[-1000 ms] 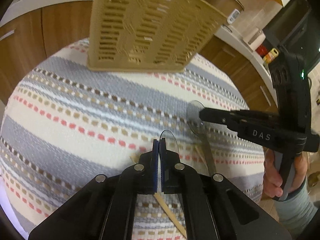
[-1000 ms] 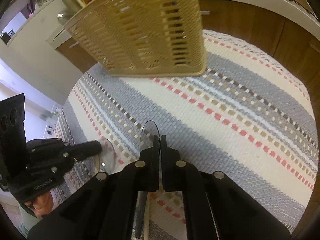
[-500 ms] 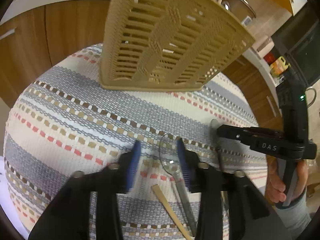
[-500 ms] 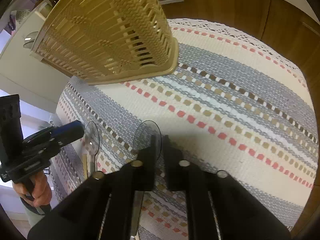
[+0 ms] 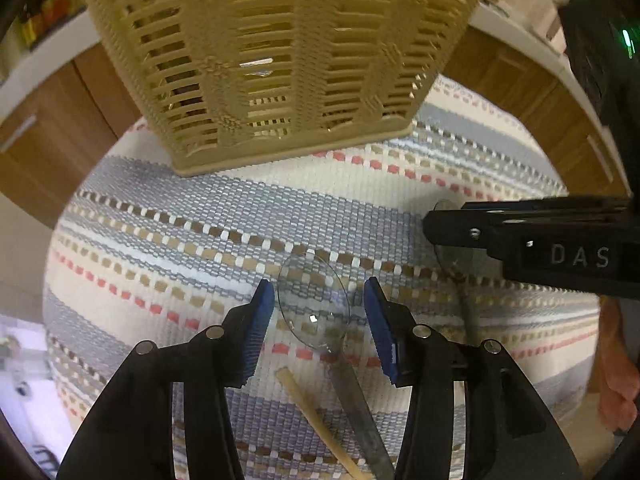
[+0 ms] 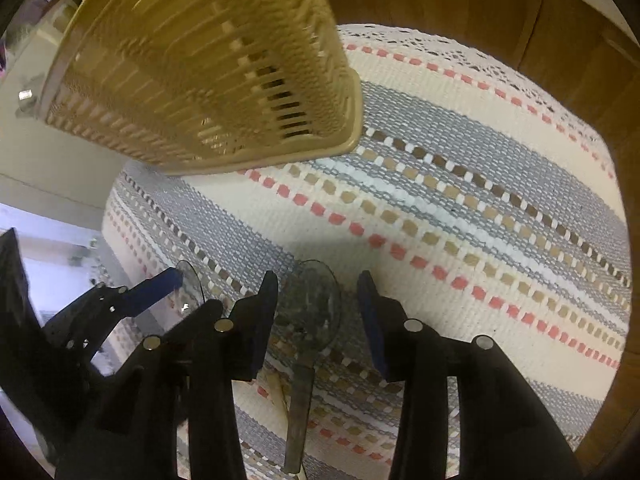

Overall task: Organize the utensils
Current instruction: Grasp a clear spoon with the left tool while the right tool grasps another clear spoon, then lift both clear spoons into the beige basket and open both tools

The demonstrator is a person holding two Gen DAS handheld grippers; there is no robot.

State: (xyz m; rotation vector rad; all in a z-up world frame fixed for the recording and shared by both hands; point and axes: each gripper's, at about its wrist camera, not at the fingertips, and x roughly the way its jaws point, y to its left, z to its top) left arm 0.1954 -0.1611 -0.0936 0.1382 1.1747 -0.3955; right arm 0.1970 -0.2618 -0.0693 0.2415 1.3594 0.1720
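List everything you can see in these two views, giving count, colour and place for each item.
Basket: one, beige slatted plastic, standing at the cloth's far side.
Cloth: one, striped grey, cream, red and brown, covering the table.
Spoons: two, silver, lying on the cloth side by side.
Stick: one, pale wood, on the cloth beside the spoons.
Cabinets: brown wood, behind the table.
Left gripper: black with blue pads, open around one spoon.
Right gripper: black, open around the other spoon.

Warm, dim indoor light — the basket (image 6: pixel 200 72) smears with motion blur, a small glare spot sits on the spoon (image 5: pixel 314 312), and fisheye edges bend into black.
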